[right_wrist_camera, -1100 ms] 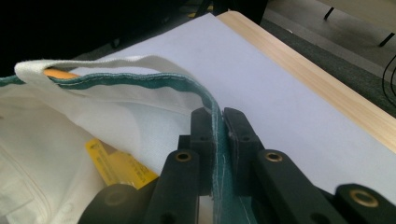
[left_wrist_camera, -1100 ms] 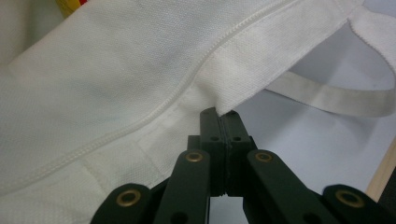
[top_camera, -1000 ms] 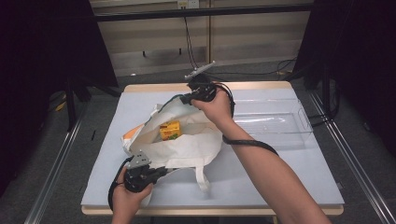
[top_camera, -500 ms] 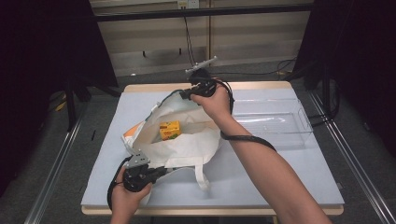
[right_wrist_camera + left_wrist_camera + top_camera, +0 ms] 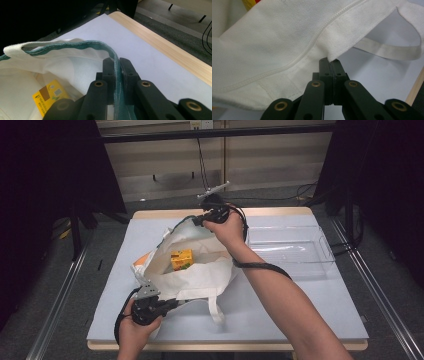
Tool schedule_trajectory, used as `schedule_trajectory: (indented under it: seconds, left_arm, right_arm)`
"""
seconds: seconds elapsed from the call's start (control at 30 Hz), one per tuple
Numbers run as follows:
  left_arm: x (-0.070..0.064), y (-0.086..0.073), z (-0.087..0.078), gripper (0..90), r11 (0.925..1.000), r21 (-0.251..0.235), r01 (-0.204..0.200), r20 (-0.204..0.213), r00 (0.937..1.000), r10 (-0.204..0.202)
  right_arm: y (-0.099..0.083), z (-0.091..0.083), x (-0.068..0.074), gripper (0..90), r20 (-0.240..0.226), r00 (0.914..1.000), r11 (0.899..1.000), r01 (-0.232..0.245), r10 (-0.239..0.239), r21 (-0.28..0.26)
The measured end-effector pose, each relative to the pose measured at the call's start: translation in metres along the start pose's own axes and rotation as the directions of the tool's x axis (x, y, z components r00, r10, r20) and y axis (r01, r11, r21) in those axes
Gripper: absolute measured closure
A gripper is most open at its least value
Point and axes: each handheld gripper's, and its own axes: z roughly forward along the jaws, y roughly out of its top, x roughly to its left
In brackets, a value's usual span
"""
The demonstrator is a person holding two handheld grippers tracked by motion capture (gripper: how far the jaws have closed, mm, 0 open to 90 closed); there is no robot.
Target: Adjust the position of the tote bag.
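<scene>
While both grippers hold the white woven fabric tote bag (image 5: pixel 197 270) open in the middle of the worktop (image 5: pixel 300 310), a slip looks the likeliest trouble. The left gripper (image 5: pixel 329 61) pinches only a corner of the near rim, and the right gripper (image 5: pixel 116 63) clamps the thin green-edged far rim. Inside the bag lies a yellow carton (image 5: pixel 181 259); right of the bag, a clear plastic tray (image 5: pixel 320 251) holds nothing I can see.

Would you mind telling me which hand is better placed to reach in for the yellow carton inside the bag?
Probably the right. Its tongs pinch the far rim of the bag, right above the yellow carton; the left tongs grip the near edge, farther away.
</scene>
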Motion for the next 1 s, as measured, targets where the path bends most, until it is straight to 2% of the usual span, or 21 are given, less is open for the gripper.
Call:
schedule_trajectory:
  seconds: [0.17,0.53,1.0]
  left_arm:
    - [0.001,0.000,-0.001,90.0,0.9999,0.003,-0.010,0.005,0.9999,0.010]
    - [0.000,-0.001,-0.003,90.0,0.9999,0.006,-0.010,0.002,0.9999,0.010]
    - [-0.001,-0.002,-0.003,90.0,0.9997,0.016,-0.019,0.005,0.9998,0.019]
  right_arm:
    - [-0.002,0.004,-0.003,83.8,0.007,1.0000,1.000,-0.001,0.001,0.008]
    - [-0.011,0.016,-0.012,83.9,0.007,0.9988,0.999,-0.049,0.049,0.003]
    - [-0.012,0.026,-0.015,83.9,0.014,0.9990,0.999,-0.043,0.042,0.024]
